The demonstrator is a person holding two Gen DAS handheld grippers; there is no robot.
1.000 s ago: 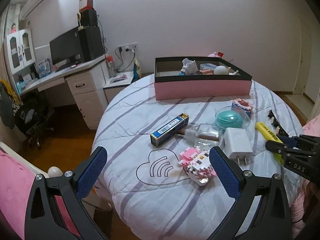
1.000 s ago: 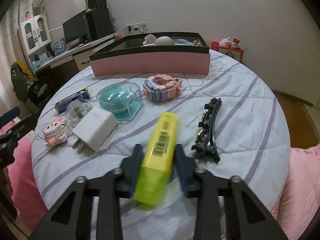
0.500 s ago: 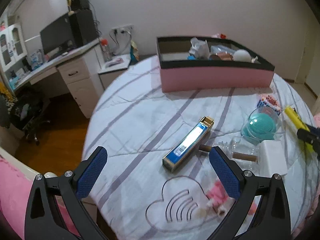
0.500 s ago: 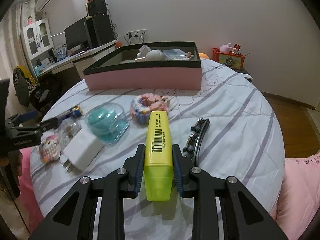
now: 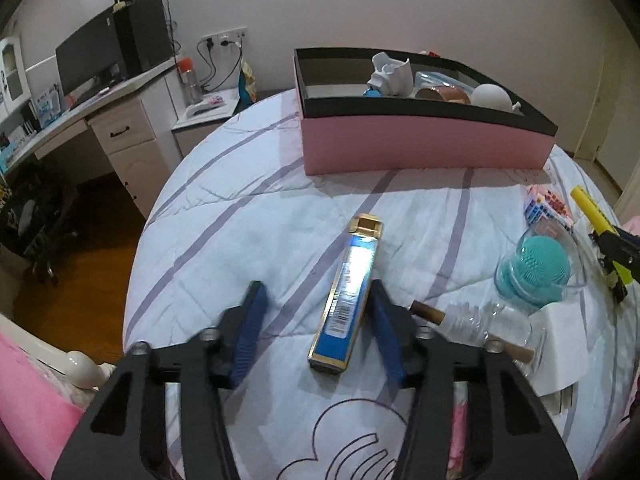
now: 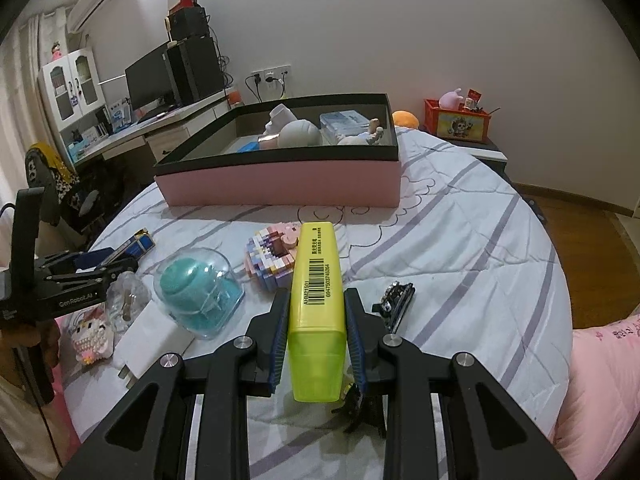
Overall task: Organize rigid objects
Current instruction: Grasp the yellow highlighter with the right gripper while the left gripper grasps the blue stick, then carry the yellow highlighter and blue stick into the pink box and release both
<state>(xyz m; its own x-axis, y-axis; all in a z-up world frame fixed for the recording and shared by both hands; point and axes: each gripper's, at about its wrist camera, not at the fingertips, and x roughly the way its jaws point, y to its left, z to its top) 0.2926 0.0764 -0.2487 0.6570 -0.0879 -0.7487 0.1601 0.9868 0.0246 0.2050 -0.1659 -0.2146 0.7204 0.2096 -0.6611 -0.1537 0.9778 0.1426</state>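
Right gripper (image 6: 316, 336): jaws narrow and clamped on a yellow highlighter (image 6: 317, 292), which is held clear of the bed cover with its barcode facing up. The pink box (image 6: 280, 184) stands ahead of it at the far side of the round bed (image 6: 460, 248) and already holds several items.

Left gripper (image 5: 316, 316): jaws have just been closing and now stand part-way in. The blue and gold carton (image 5: 348, 296) lies flat on the cover between them. The right-hand pad sits against or just beside the carton's edge; the left-hand pad is plainly apart from it, so no grip is made yet.

Unsorted items on the cover: a teal brush under a clear dome (image 6: 198, 292), a small glass bottle (image 5: 484, 320), a white plug (image 6: 150, 344), a pink block figure (image 6: 274, 256) and a black hair clip (image 6: 394, 304).

Judgement: two steps run together, a carry on the right and a pickup on the left. The left gripper needs to centre over the carton and close fully before lifting. The bottle's cork lies close to the right-hand pad and, as far as this distorted view allows, may get nudged. The right gripper needs to travel over the box wall before releasing the highlighter.
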